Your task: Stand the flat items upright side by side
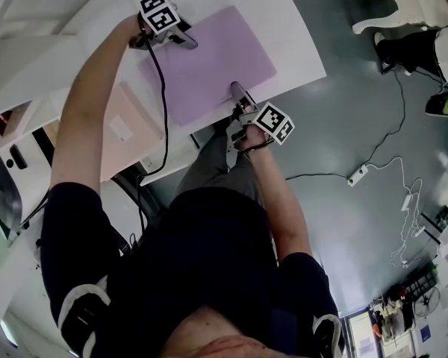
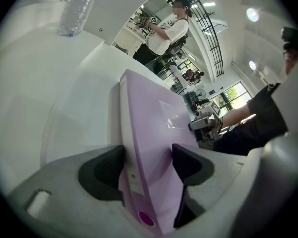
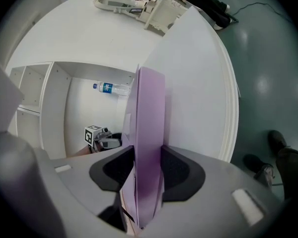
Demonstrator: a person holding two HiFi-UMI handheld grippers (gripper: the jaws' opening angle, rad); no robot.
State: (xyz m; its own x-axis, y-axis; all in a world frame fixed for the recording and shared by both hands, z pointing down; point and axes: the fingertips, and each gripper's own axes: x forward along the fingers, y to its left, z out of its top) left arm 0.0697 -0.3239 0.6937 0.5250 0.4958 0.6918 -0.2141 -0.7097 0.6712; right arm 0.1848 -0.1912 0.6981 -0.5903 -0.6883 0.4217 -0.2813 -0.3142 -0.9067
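Observation:
A flat purple folder [image 1: 209,62] lies on the white table [image 1: 295,36] in the head view. My left gripper [image 1: 181,37] is at the folder's far left corner, and my right gripper [image 1: 239,99] is at its near edge by the table rim. In the left gripper view the folder [image 2: 149,133] runs between the jaws [image 2: 148,162], with one pad against its pale spine and the other against its cover. In the right gripper view the folder [image 3: 150,133] stands edge-on between the jaws [image 3: 148,167], and both pads press on it.
A water bottle [image 2: 79,9] lies on the white surface beyond the folder and also shows as the bottle [image 3: 111,88]. A beige flat item [image 1: 127,129] sits lower left of the table. White shelf compartments [image 3: 35,103] are nearby. Another person [image 2: 164,31] stands far off. A power strip [image 1: 356,174] lies on the floor.

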